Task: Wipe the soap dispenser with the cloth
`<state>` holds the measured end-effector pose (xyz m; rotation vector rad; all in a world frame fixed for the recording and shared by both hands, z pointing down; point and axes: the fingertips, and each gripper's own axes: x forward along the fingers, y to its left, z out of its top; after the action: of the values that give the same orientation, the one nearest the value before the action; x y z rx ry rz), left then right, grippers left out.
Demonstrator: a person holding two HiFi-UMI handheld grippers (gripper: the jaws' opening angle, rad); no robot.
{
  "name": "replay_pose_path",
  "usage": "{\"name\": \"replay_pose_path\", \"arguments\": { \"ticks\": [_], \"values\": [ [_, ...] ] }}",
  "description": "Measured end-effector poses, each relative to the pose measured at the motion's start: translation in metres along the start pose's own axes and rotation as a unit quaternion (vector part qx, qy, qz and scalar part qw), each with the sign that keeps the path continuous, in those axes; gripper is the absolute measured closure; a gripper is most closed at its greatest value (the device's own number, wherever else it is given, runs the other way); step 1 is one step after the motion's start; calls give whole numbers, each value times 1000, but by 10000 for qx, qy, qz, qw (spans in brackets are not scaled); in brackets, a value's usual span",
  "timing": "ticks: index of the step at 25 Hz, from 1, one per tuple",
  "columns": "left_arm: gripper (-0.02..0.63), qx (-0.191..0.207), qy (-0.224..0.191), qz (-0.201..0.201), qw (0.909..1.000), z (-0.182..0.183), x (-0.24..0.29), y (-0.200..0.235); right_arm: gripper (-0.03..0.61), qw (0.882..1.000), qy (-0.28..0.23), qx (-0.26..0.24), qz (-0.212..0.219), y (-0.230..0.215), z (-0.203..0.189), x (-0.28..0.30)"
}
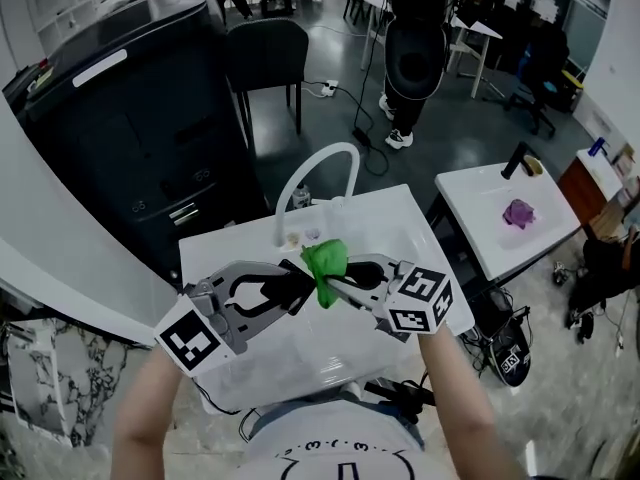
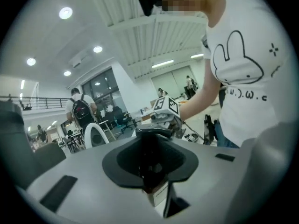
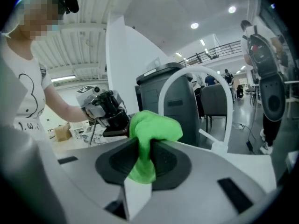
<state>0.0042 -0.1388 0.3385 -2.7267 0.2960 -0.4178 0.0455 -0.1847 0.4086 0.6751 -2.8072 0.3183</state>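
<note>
Green cloth (image 1: pixel 325 260) is bunched up and clamped in the closed jaws of the right gripper (image 1: pixel 345 280). It seems to touch the dark soap dispenser (image 2: pixel 152 139). The left gripper (image 1: pixel 292 290) has its jaws closed on the bottle's body, just under the pump head. Both tools are held in the air over the white sink (image 1: pixel 300 353).

The bottle is held only by a narrow pinch, so I think a firm wipe could twist it or push it out of the jaws and drop it into the basin. A stroke across the pump head might squirt soap. The cloth is caught by a single fold and could pull free if it drags. The two sets of tips are nearly meeting and could knock together.

Counted from near to far:
- two grippers
- one green cloth
- one dispenser
- one arched white faucet (image 1: pixel 318 160)
- two sinks, the second sink (image 1: pixel 480 203) to the right
- one purple cloth (image 1: pixel 519 213) on the second sink
</note>
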Motion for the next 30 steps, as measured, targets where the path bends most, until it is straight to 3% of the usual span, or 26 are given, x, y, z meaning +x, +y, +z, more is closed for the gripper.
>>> {"name": "replay_pose_path", "arguments": {
  "ticks": [4, 8, 12, 17, 22, 27, 30],
  "values": [
    [522, 958, 421, -291, 9941, -10, 10, -13, 494, 9974, 45, -428, 571, 14, 11, -6],
    [521, 1485, 531, -319, 9870, -12, 14, -21, 494, 9915, 348, -884, 884, 24, 13, 3],
    [522, 1779, 619, -321, 9816, -19, 14, -26, 494, 9848, 745, -1160, 1057, 17, 9, 13],
    [520, 2093, 559, -438, 9753, -16, 12, -36, 495, 9803, 1151, -1058, 1203, 3, -4, 31],
    [517, 2263, 546, -521, 9711, -14, 13, -45, 495, 9807, 1420, -858, 1037, -7, -23, 56],
    [518, 2406, 629, -554, 9670, -18, 9, -49, 495, 9829, 1451, -685, 900, -12, -31, 65],
    [518, 2682, 692, -547, 9593, -20, 8, -53, 495, 9886, 1115, -511, 869, -12, -24, 58]
  ]
}}
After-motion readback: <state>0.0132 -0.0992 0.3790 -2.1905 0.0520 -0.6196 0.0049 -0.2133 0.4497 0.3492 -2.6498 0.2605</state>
